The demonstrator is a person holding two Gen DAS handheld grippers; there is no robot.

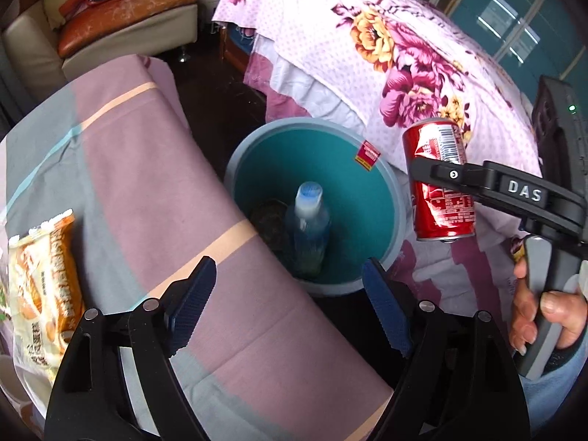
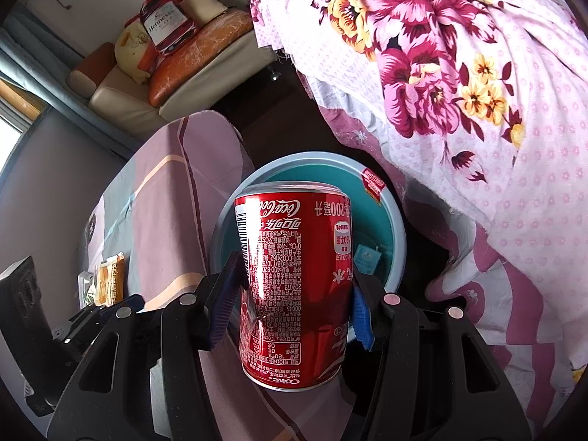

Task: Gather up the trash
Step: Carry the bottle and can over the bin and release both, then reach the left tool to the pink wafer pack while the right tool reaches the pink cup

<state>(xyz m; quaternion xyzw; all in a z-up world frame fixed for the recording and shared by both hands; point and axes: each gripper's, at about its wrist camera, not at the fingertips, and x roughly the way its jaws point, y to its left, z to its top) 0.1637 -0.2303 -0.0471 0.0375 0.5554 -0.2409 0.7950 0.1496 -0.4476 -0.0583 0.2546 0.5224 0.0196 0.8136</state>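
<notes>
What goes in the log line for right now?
left gripper: open, empty | right gripper: holds Coca-Cola can | water bottle: in bin

a lived-in home bedroom. a bed under a floral quilt (image 1: 386, 47) stands by a worn sofa (image 1: 121, 11) with cushions, a cloth-covered table (image 1: 154, 169) and a teal bin (image 1: 371, 198) on the floor

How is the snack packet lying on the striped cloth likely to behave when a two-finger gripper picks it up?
The snack packet looks like thin printed film, so it would probably flex and crumple between the pads rather than hold its shape. Its glossy surface may be a little slippery. It lies flat on the striped cloth, so it seems unlikely to roll, and it is probably light for its size.
</notes>
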